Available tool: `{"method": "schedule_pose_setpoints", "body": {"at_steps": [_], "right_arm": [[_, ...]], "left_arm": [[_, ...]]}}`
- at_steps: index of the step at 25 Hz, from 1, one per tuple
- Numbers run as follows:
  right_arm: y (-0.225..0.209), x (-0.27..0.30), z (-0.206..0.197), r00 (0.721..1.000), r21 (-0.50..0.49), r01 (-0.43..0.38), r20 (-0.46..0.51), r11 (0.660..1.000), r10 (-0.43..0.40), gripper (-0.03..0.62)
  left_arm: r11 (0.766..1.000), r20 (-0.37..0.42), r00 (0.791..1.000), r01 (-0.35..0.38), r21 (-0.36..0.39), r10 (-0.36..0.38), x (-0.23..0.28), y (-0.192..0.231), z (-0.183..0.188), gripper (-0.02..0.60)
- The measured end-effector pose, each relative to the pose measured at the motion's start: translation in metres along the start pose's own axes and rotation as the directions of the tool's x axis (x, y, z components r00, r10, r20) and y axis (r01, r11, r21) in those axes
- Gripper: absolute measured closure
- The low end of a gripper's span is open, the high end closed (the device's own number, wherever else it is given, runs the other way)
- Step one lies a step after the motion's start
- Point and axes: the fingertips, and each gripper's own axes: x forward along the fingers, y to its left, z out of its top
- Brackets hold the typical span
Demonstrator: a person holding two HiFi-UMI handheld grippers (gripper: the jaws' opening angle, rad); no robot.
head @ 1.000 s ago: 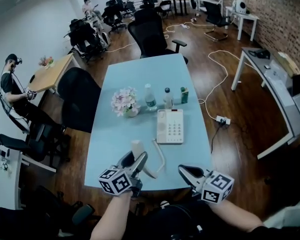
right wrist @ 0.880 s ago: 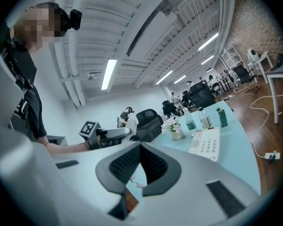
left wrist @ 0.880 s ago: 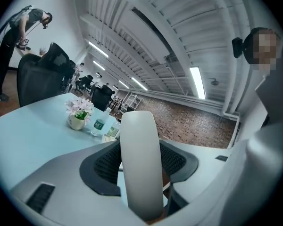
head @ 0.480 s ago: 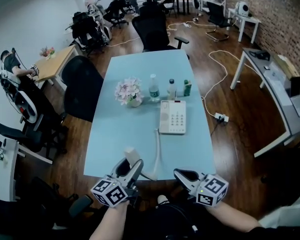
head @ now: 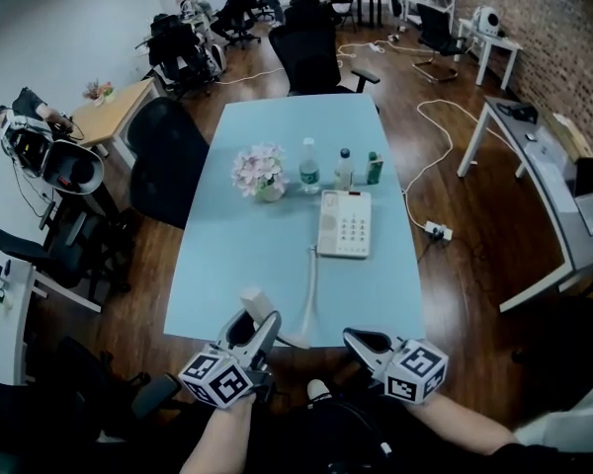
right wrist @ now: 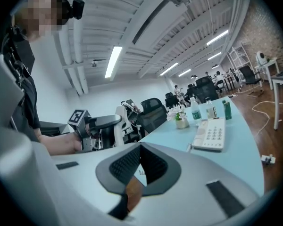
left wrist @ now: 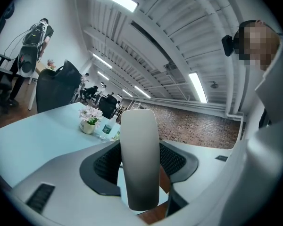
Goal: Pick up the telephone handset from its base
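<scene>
The white telephone base with its keypad lies on the pale blue table, right of the middle. Its white handset is off the base, upright between the jaws of my left gripper at the table's near edge. The left gripper is shut on it, and the handset fills the gap between the pads in the left gripper view. A white cord runs nearly straight from the base to the handset. My right gripper hovers beside it, shut and holding nothing. The base lies ahead of it to the right.
A vase of pink flowers, two bottles and a green can stand in a row behind the base. Black office chairs stand at the table's left side and far end. A power strip with cable lies on the floor, right.
Both grippers have drawn back toward the table's near edge. The handset came with the left one, and the cord went from a loose curve to nearly straight.
</scene>
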Motion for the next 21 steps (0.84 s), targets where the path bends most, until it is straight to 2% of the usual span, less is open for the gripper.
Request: {"method": "schedule_pose_setpoints", "body": {"at_steps": [21], "right_arm": [[0.0, -0.006, 0.005, 1.0, -0.031, 0.008, 0.013, 0.999, -0.008, 0.579]], "left_arm": [[0.999, -0.046, 0.998, 0.032, 0.042, -0.03, 0.017, -0.012, 0.0, 0.344]]}}
